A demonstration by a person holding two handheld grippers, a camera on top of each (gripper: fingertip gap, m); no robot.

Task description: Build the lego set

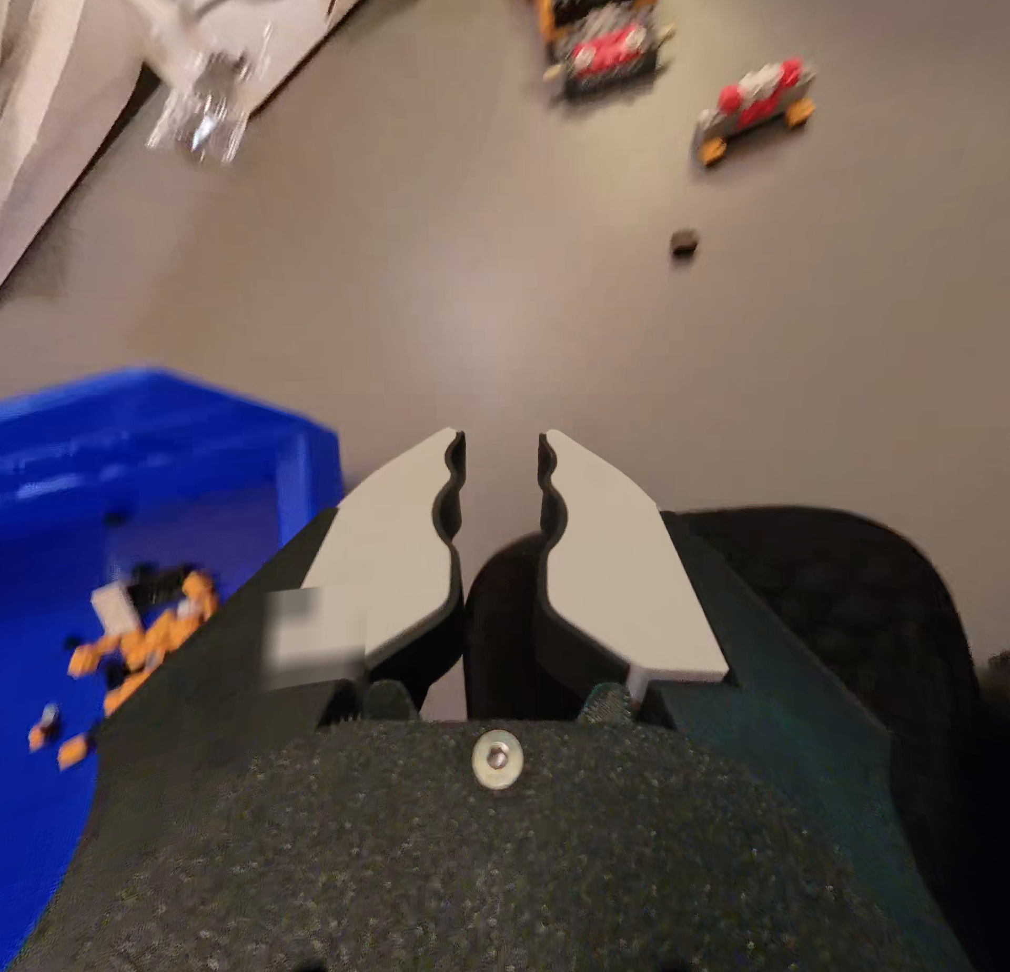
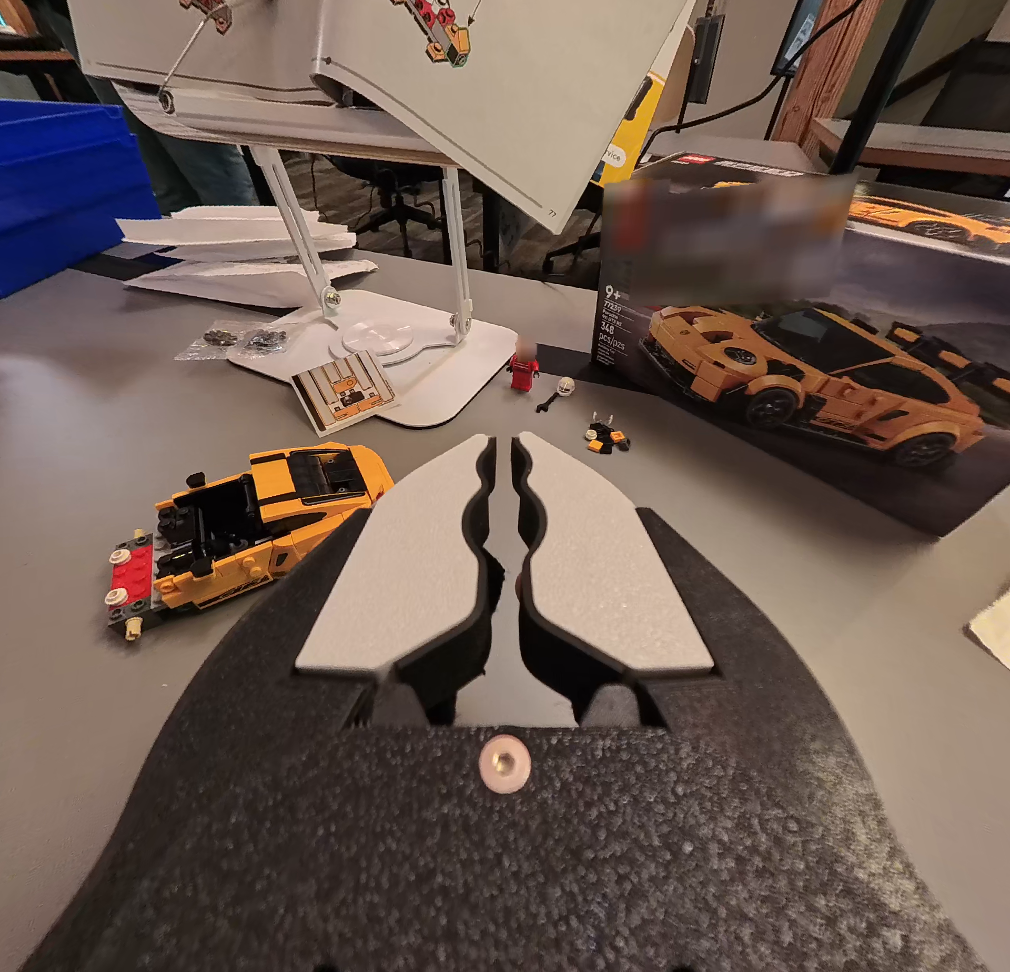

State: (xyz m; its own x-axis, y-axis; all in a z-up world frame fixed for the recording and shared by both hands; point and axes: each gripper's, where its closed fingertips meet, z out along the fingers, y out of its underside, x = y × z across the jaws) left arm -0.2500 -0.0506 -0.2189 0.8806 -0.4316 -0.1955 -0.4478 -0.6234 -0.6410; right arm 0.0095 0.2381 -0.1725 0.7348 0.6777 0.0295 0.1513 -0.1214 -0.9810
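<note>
Jaws of both grippers are released and empty, while the half-built car [image 2: 257, 530] waits on the bench [image 2: 710, 590], its small red-grey subassembly [image 1: 757, 109] not yet attached.

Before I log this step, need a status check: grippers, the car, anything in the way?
Left gripper open, empty. Right gripper nearly closed, nothing visibly held. Half-built orange car on table, untouched. Small black piece loose ahead of left gripper.

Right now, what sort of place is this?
Probably an office or workshop desk used for Lego building: a grey table, an instruction booklet on a white stand, and an office chair on carpet behind.
</note>
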